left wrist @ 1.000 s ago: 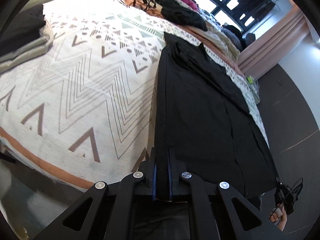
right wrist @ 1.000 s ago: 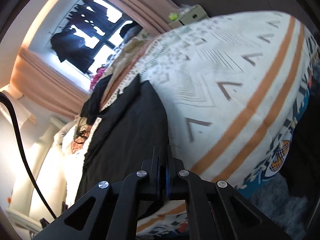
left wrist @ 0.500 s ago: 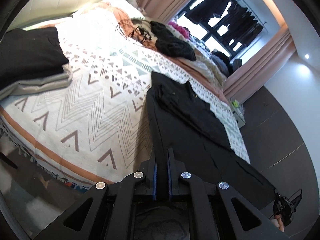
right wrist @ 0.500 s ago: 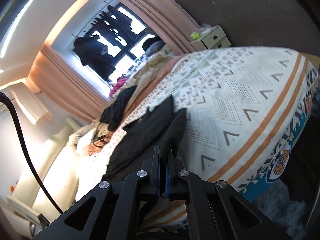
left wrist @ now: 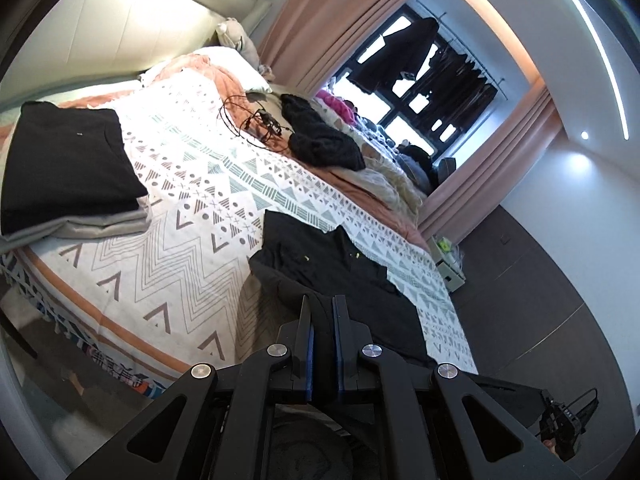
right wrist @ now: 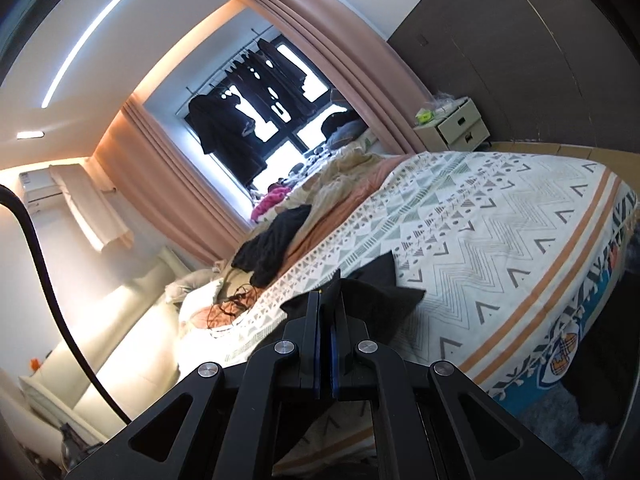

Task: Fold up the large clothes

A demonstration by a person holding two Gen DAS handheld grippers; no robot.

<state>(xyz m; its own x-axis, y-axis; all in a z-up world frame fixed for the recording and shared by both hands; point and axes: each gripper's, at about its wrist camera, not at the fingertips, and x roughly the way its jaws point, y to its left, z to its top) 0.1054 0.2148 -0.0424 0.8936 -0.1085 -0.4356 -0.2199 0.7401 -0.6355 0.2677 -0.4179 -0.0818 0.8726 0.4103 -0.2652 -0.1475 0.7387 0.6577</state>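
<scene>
A large black garment (left wrist: 336, 264) lies on the patterned bedspread (left wrist: 192, 216), its collar end flat on the bed and its near end raised. My left gripper (left wrist: 322, 308) is shut on the garment's near edge. My right gripper (right wrist: 329, 296) is shut on another part of the same black garment (right wrist: 372, 296), holding it up above the bedspread (right wrist: 500, 248). Fabric below both grippers is hidden by the gripper bodies.
A folded stack with a black top (left wrist: 68, 160) sits at the bed's left. A black knit heap (left wrist: 320, 136) and cables (left wrist: 256, 120) lie toward the pillows, with more clothes by the window. A white nightstand (right wrist: 456, 124) stands by the dark wall.
Both grippers have lifted the garment's near end up and toward the collar end; the cameras now sit higher and see more of the bed and room. Both stay shut on the fabric.
</scene>
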